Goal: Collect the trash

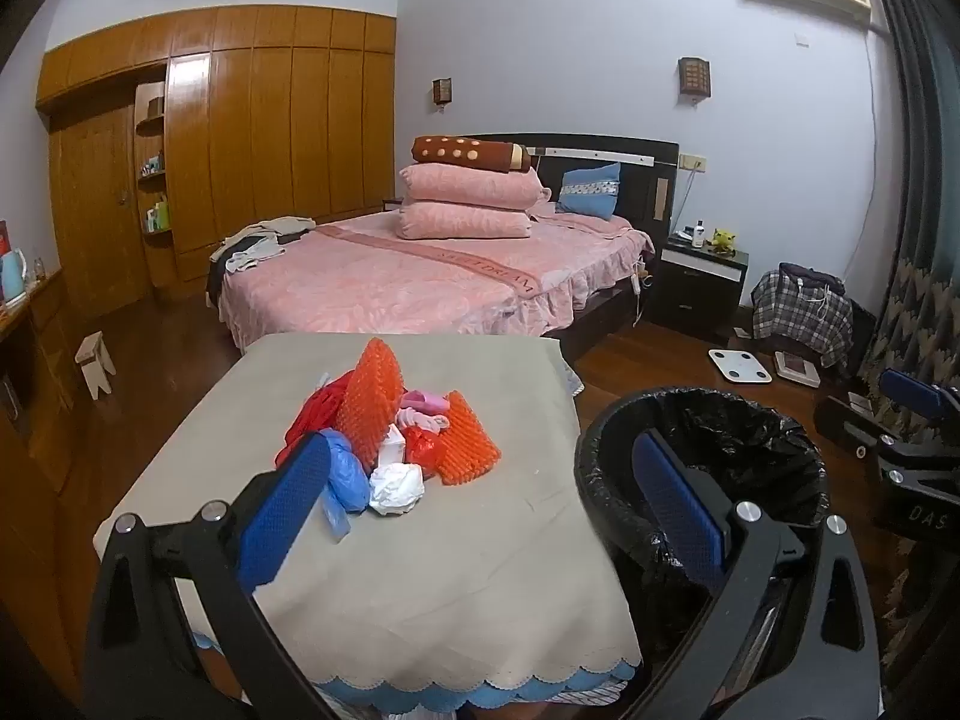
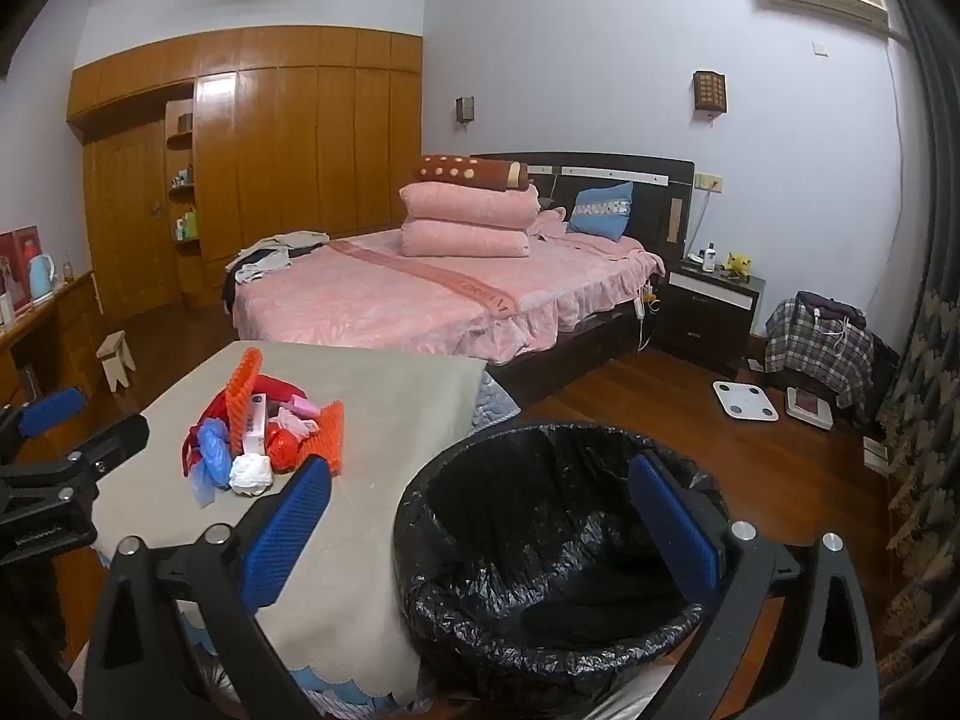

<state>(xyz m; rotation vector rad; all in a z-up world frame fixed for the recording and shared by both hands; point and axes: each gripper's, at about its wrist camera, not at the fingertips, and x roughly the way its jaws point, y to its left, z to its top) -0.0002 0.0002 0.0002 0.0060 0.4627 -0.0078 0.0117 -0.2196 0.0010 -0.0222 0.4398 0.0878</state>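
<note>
Hovering wide open and empty, the left hand-held gripper (image 1: pixel 480 516) and right hand-held gripper (image 2: pixel 480 516) face the trash (image 1: pixel 384 438) heaped mid-bench, bin (image 2: pixel 540 540) just right for dropping.

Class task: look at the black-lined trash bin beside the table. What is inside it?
Only the crumpled black liner shows inside the trash bin; no trash is visible. Its near inner wall and part of the bottom are hidden.
</note>
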